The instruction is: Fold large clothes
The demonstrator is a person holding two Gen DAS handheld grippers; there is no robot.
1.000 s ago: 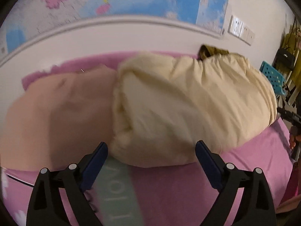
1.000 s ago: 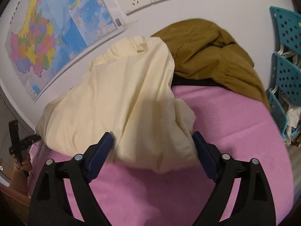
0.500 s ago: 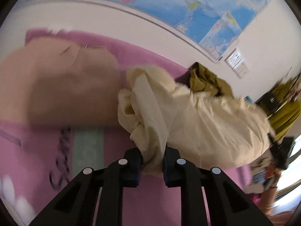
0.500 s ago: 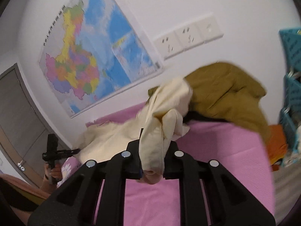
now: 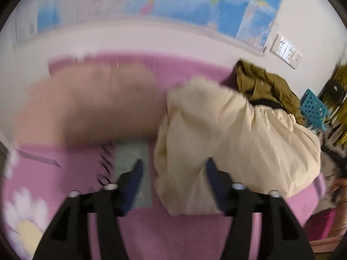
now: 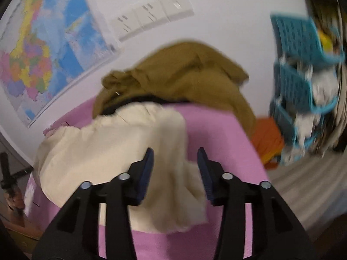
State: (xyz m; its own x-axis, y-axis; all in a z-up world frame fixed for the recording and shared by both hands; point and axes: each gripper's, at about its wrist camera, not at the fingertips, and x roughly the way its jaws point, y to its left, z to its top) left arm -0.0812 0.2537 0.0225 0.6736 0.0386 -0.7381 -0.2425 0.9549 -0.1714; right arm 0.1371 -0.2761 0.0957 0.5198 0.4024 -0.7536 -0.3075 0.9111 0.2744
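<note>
A crumpled cream garment [image 5: 238, 140] lies in a heap on the pink bed cover [image 5: 173, 234]. My left gripper [image 5: 173, 162] hovers over its near left edge. The jaws are opening, and a fold of the cloth lies between the fingers without the pads pressing on it. In the right wrist view the same cream garment [image 6: 108, 147] spreads to the left. My right gripper [image 6: 175, 151] is above its near right corner, jaws also opening, with cloth lying loose between the fingers. Both views are blurred by motion.
An olive garment [image 6: 184, 75] is piled against the wall behind the cream one. A tan garment [image 5: 91, 104] lies on the bed to the left. Teal baskets [image 6: 299, 65] and an orange item [image 6: 266, 138] stand past the bed's right edge. A map [image 6: 43, 43] hangs on the wall.
A second ago both grippers were open at the cream garment. Half a second ago each was shut on a bunch of it. Now both have let go and the cloth lies on the bed.
</note>
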